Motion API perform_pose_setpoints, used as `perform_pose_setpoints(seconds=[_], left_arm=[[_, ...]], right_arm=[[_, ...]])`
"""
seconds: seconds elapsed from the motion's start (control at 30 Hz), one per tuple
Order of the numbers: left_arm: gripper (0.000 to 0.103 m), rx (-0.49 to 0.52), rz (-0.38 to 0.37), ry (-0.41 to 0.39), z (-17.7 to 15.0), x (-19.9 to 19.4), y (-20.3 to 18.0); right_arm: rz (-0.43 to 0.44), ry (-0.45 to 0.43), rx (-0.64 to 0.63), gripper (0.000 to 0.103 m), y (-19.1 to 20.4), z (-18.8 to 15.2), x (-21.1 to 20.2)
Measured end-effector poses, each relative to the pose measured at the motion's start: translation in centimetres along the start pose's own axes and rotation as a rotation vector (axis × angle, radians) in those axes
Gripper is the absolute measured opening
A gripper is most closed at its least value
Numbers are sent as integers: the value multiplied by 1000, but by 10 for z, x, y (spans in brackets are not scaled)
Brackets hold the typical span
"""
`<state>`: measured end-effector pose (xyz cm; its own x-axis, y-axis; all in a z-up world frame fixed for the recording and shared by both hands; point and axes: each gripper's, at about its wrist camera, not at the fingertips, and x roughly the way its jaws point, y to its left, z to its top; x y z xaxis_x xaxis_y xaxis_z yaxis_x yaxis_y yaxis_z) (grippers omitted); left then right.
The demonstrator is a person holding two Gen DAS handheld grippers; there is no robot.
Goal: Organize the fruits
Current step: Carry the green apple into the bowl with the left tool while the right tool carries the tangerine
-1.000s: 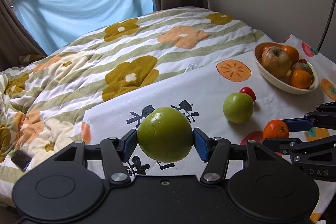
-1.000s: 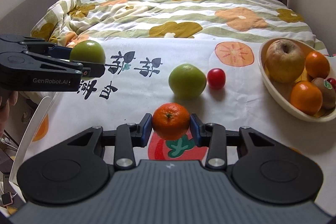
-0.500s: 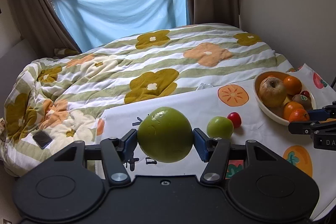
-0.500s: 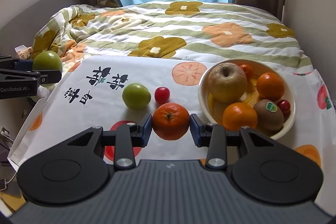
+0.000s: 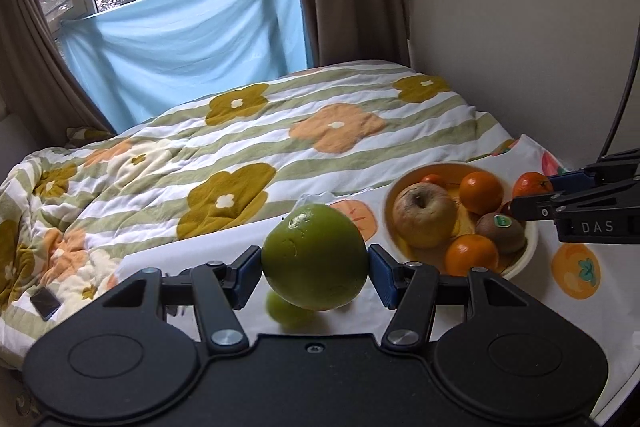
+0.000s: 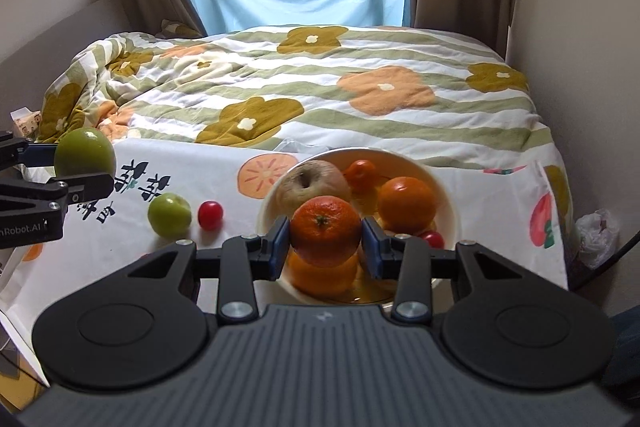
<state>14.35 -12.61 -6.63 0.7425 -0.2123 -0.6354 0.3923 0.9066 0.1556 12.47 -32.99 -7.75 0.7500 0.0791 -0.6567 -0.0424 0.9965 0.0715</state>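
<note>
My left gripper (image 5: 315,265) is shut on a big green apple (image 5: 315,263), held above the printed cloth left of the bowl; it also shows in the right wrist view (image 6: 84,154). My right gripper (image 6: 325,243) is shut on a tangerine (image 6: 325,230) and holds it over the near part of the cream bowl (image 6: 442,187). The bowl (image 5: 524,259) holds a brownish apple (image 5: 424,213), oranges (image 5: 480,187) and a kiwi (image 5: 500,231). A smaller green apple (image 6: 169,215) and a red cherry tomato (image 6: 210,215) lie on the cloth left of the bowl.
The white cloth with fruit prints (image 6: 492,211) lies on a bed with a flowered striped duvet (image 6: 360,79). A phone (image 5: 45,303) lies on the duvet at left. A wall runs along the right side. A plastic bag (image 6: 598,231) sits past the cloth's right edge.
My right gripper carried the tangerine forward and right, from in front of the bowl to above it. My left gripper moved right with the green apple, closer to the bowl.
</note>
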Motion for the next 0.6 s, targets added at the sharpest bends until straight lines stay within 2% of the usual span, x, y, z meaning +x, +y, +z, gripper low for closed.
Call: perform_pose_setpoints(seconds=[0.23,0.6], left_arm=[[62,0,-77,38,10,43,-52],[62,62,-121,66,27,93,-109]], right_arm=[[-23,0,14,54,-45,3,8],[-31,17,29,54,-91,0,27]])
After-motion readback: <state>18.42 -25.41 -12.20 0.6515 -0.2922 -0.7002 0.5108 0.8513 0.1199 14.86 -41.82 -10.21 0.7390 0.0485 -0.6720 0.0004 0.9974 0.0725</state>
